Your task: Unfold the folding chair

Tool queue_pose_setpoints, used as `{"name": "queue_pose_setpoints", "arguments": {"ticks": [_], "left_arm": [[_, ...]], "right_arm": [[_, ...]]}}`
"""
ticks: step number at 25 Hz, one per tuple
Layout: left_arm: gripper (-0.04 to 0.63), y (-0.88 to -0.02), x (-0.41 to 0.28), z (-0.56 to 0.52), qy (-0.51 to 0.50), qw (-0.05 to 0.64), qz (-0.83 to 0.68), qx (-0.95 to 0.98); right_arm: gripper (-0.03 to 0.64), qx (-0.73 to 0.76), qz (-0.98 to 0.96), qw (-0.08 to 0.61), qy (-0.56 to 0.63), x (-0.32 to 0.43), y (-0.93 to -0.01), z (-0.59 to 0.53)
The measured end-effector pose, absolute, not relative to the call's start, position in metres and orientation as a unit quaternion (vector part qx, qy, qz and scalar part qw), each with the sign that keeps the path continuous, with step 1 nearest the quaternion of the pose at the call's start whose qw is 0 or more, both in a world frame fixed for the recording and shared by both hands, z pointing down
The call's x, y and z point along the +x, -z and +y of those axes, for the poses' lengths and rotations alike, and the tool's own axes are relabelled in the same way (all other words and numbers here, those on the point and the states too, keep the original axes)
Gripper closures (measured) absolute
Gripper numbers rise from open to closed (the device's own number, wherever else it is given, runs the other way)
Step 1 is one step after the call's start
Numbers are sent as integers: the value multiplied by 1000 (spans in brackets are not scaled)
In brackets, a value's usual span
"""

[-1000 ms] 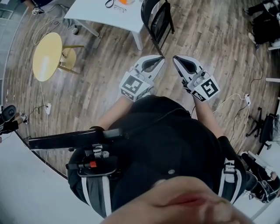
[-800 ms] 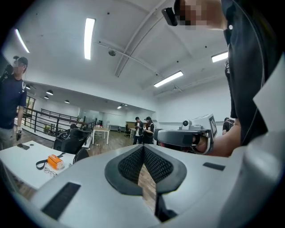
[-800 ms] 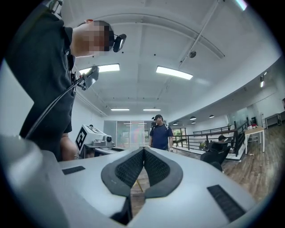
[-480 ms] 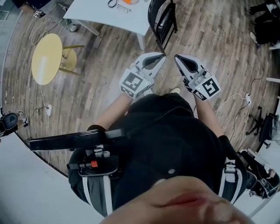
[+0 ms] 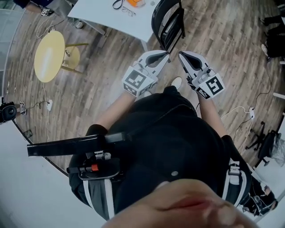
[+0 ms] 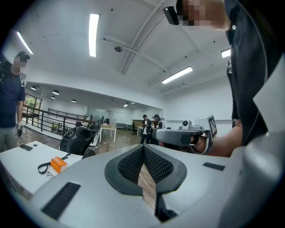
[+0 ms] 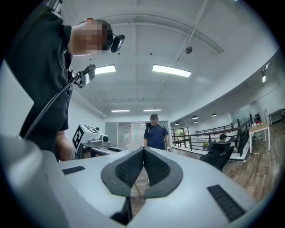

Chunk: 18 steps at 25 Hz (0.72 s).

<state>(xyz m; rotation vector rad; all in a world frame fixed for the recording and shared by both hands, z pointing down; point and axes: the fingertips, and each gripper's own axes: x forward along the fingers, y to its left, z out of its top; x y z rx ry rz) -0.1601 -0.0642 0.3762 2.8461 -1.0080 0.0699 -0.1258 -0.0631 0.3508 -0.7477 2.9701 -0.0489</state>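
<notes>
The folding chair [image 5: 168, 22] is black and stands folded on the wood floor by the corner of a white table [image 5: 111, 20], at the top middle of the head view. My left gripper [image 5: 167, 54] and right gripper [image 5: 180, 54] are held side by side, level, just short of the chair's lower end and not touching it. Both are shut with nothing between the pads. The left gripper view shows its ribbed pads [image 6: 133, 162] pressed together, with the right gripper [image 6: 187, 136] beside them. The right gripper's pads [image 7: 153, 165] also meet.
An orange object [image 5: 136, 2] and a black strap [image 5: 119, 4] lie on the white table. A round yellow table [image 5: 49, 55] stands at the left, with cables [image 5: 46, 104] on the floor. A person in a dark blue shirt [image 7: 156, 135] stands ahead; others stand far back [image 6: 149, 127].
Both grippers have moved forward together toward the folded chair, which now sits lower and closer in the head view. The jaws stayed shut.
</notes>
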Motion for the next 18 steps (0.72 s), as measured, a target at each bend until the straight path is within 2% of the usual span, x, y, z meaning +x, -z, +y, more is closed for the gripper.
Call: {"name": "queue_pose_setpoints", "arguments": {"ticks": [18], "left_arm": [[591, -365, -85, -228, -42, 61, -414, 907]], "right_arm": [[609, -184, 982, 45, 9, -56, -342, -223]]}}
